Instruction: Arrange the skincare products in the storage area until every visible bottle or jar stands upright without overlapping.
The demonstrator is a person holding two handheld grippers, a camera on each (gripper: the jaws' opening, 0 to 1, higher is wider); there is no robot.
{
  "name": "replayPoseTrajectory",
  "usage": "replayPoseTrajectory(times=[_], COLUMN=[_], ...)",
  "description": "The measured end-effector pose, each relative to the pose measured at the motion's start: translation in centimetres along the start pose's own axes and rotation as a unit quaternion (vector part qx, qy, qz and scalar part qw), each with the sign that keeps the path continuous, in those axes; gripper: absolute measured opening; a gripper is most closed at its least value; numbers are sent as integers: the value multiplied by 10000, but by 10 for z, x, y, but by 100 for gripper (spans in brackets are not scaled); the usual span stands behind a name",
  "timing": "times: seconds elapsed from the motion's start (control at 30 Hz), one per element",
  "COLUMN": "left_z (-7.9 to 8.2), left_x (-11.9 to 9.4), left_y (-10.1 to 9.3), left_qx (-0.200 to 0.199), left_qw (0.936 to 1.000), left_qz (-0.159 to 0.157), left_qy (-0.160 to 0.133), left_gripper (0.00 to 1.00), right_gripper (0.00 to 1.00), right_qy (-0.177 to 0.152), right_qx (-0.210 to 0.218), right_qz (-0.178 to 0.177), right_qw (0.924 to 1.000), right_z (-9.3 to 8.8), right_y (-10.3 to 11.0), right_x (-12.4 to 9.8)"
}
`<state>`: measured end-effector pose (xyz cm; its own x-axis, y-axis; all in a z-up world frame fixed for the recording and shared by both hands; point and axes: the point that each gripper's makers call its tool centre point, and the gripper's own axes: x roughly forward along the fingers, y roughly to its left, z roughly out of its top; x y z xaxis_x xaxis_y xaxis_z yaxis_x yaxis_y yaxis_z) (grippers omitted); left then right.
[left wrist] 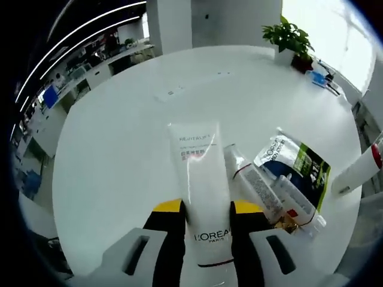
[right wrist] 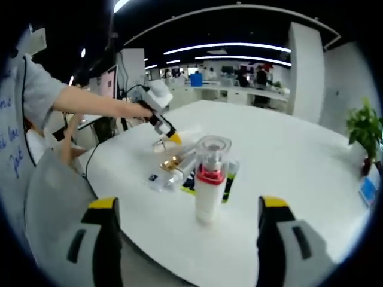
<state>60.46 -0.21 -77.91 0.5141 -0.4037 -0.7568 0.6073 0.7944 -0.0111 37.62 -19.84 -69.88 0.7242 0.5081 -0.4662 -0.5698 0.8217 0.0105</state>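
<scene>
1. L'Oréal tube (left wrist: 201, 197), white with a flat crimped end, is clamped between the two jaws of the left gripper (left wrist: 205, 224) in the left gripper view; its crimped end points away over the round white table (left wrist: 119, 149).
2. Just beside the tube, on its right, a slim clear bottle (left wrist: 254, 182) lies flat on the table, with a second small bottle (left wrist: 294, 200) next to it.
3. Both lie partly on a L'Oréal sachet (left wrist: 299, 161), black, white and green.
4. At the right edge a white bottle with a red band (left wrist: 359, 170) is seen, tilted in this view.
5. A potted plant (left wrist: 290, 39) stands at the far side of the table.
6. In the right gripper view, the right gripper (right wrist: 188, 239) has its jaws spread wide and holds nothing.
7. Between the jaws, farther away, a white pump bottle (right wrist: 210, 191) with a red collar and a clear cap stands upright near the table edge (right wrist: 149, 239).
8. Behind it, the small bottles (right wrist: 179, 170) lie flat on the sachet.
9. A person's arm (right wrist: 90, 104) reaches in from the left and holds the left gripper (right wrist: 160, 119) over these things.
</scene>
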Motion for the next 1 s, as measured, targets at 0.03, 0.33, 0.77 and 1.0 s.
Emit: replayPoseTrajectory(times=[0.03,0.33,0.77,1.0], left_z=[2,-4,-5,-18], left_x=[-3,-37,-85,-105], left_y=[-1,-21,-60,-78], left_qx=[30,110,321,426], left_qw=[10000,9983,9917,9886], left_qz=[-4,-151,-458,-652], left_qy=[-73,-558,-1157,-1285], left_gripper=[24,25,25,25], right_gripper=[96,93,84,77], right_qy=[-34,-244,-596,-888], right_qx=[30,234,749,1301], right_qz=[12,31,260,480], right_qw=[10000,9994,9951,9863], right_z=[1,7,16,27], right_y=[1,12,41,58], right_x=[-1,-10,-20,-18])
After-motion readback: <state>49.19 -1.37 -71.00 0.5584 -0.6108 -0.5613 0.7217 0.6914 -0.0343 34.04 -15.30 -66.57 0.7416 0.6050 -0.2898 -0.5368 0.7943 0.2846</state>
